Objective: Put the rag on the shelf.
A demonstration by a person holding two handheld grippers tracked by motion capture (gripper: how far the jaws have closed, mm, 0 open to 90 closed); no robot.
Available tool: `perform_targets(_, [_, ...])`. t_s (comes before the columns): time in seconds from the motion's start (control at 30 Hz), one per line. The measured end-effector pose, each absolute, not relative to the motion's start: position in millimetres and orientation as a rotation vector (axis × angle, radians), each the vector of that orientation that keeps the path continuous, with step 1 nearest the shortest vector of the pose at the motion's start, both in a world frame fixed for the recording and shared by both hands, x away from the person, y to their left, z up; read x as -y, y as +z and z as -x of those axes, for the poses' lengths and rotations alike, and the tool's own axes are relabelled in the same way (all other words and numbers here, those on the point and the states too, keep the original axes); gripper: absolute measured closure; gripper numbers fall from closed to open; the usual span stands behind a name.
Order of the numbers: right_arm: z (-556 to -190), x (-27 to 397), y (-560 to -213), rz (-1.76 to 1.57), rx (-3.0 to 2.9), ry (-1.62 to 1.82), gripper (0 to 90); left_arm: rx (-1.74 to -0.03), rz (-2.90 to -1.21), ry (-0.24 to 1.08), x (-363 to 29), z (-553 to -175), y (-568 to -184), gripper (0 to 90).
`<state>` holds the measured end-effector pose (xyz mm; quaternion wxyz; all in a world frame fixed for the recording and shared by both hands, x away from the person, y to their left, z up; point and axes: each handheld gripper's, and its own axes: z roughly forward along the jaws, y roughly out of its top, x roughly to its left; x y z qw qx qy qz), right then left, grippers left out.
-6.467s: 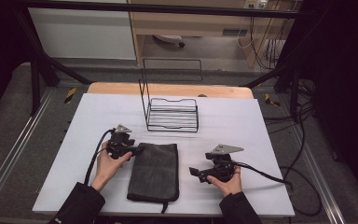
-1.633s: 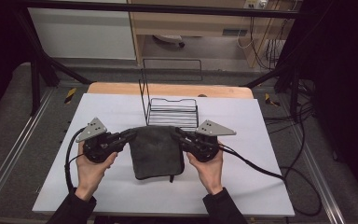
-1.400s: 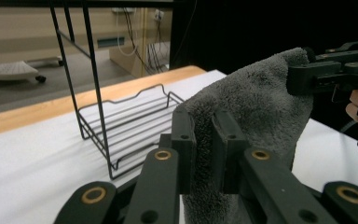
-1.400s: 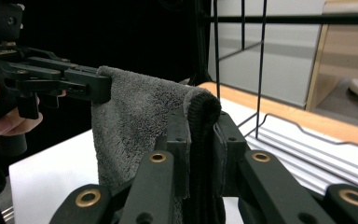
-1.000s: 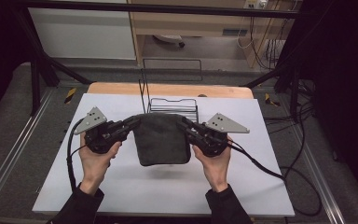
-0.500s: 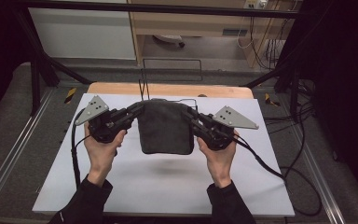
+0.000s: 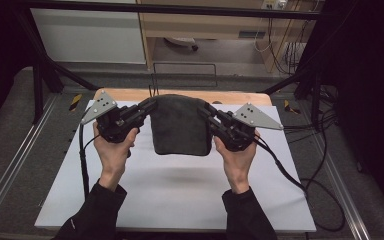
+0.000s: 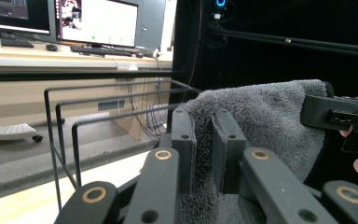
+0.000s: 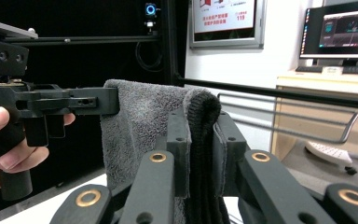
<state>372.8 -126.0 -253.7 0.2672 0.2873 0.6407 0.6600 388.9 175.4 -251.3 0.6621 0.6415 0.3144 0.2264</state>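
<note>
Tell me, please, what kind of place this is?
Probably a lab or office set up for recording: computer monitors on a desk, a black metal frame around the white table, and cables on the floor.

Wire rack (image 7: 185, 82) mostly hidden behind the raised towel (image 7: 181, 125); towel's lower edge was cut off in both gripper views.

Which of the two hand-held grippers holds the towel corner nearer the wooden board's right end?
The right hand-held gripper, shut on the towel at its upper right corner; the left hand-held gripper clamps the opposite corner.
</note>
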Motion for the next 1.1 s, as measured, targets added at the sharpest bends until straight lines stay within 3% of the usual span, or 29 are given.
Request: perform_targets(1.1, [-403.2,121.8,-177.6,-0.695,-1.584,1.763,80.4,-0.651,-1.307,0.594,-169.1,-420.1,-183.4,80.9])
